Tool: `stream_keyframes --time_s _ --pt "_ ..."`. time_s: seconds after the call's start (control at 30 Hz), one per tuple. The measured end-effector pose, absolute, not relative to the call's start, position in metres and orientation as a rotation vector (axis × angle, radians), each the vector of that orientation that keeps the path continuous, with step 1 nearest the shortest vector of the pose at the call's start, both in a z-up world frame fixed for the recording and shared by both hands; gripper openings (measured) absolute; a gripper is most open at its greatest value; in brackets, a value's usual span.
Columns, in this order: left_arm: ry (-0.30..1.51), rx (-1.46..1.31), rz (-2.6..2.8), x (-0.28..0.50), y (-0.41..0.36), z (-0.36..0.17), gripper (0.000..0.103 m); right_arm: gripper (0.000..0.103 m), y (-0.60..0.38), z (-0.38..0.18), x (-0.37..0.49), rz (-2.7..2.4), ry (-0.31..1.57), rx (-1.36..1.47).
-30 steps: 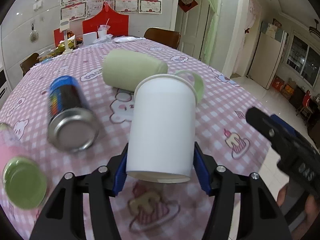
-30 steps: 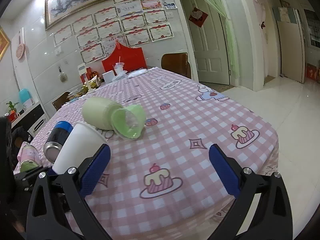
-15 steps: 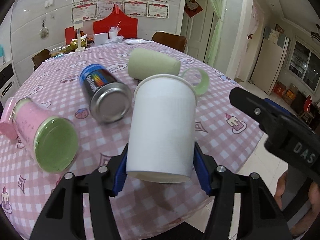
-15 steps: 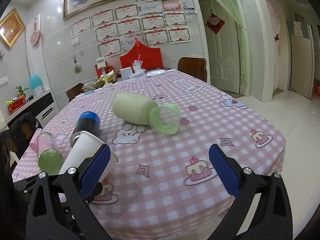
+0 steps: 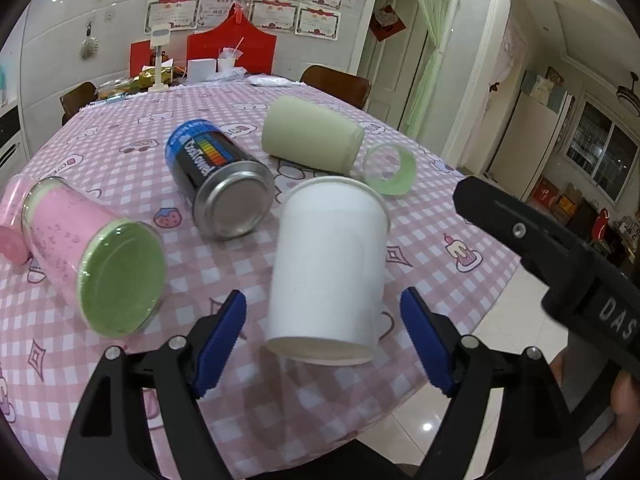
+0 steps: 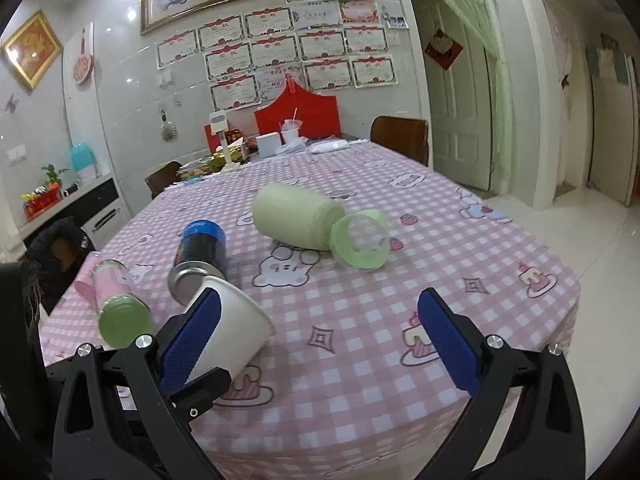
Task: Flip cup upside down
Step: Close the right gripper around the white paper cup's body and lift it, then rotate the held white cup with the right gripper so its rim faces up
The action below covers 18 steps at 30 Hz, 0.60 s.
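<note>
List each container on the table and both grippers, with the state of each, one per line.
white paper cup: between the open jaws, ungripped, wide rim away from camera, narrow base toward it.
black and blue can: lying on its side.
pink bottle: lying on its side, green end toward camera.
pale green bottle: lying on its side.
green cap: off, beside the bottle's mouth.
left gripper: open.
right gripper: open, empty.
</note>
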<state>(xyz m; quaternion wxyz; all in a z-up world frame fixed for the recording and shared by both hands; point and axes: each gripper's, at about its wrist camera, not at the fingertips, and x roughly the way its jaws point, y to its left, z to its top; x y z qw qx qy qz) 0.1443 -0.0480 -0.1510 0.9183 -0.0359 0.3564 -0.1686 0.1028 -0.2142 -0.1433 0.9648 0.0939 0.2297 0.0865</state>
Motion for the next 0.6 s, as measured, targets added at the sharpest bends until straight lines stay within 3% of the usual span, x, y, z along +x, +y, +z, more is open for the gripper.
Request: stream_keyframes --time_s 0.6 --pt "0.631 -0.102 -0.257 0.133 0.019 -0.128 0.078 0.095 -0.188 -0.169 0.141 0.35 0.715 0.432"
